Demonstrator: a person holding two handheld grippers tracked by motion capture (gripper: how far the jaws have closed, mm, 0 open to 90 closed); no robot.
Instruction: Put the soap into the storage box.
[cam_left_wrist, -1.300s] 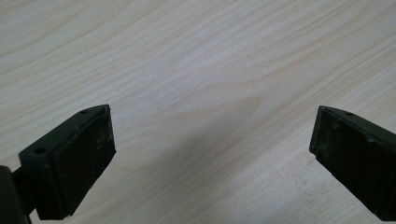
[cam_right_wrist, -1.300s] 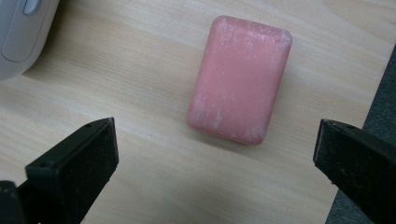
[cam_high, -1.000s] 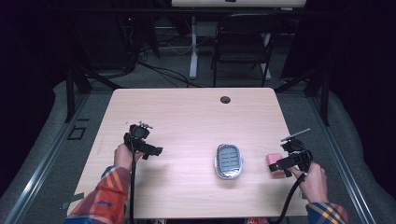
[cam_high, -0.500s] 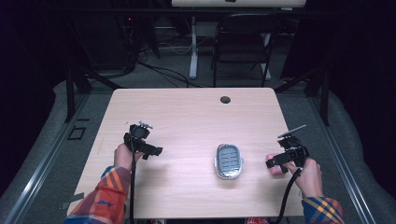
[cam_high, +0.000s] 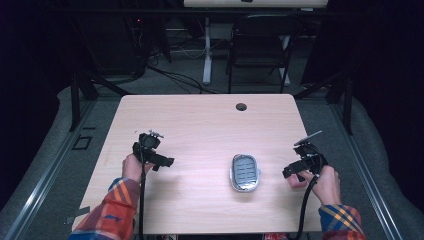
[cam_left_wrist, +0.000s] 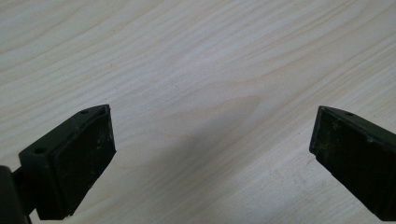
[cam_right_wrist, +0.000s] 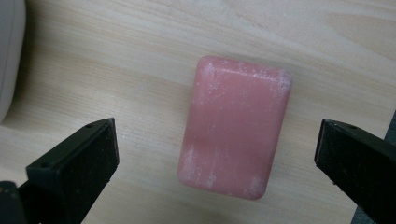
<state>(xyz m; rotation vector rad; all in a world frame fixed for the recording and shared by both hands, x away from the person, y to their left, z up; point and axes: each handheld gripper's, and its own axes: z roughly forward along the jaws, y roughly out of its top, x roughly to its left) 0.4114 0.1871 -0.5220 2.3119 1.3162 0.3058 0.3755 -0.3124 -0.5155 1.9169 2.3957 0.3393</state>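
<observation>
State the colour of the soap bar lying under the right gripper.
Pink, with whitish scuffing at its edges: soap bar; clearest in the right gripper view.

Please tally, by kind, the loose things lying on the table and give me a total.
Pink soap bar: 1
Grey soap dish: 1
Total: 2

Pale wood-grain table (cam_high: 200, 125), streaked in light beige, with a small dark hole (cam_high: 241, 106) near its far edge. Pink bar of soap (cam_right_wrist: 233, 126), dusted with whitish marks, beside black gripper jaws; grey-and-white soap dish (cam_high: 245, 172) with dark slots. Plaid sleeves (cam_high: 112, 212) in orange, red, blue and yellow; black cables (cam_high: 142, 200).
</observation>
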